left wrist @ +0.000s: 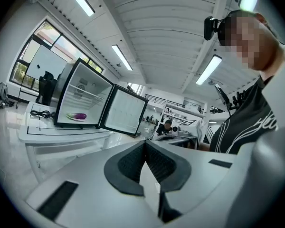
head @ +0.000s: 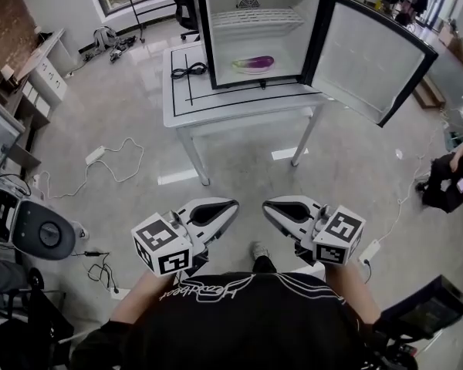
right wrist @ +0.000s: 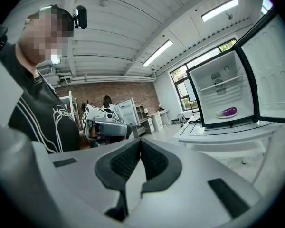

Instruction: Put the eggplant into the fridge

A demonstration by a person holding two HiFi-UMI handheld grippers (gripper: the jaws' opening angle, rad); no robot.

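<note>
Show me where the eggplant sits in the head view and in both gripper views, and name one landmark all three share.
Head view: eggplant at top centre, inside the open fridge, below its wire shelf.
Left gripper view: eggplant left of centre, low inside the fridge.
Right gripper view: eggplant at the right, low inside the fridge.
Shared landmark: the fridge door, swung open on the eggplant's right in every view.
</note>
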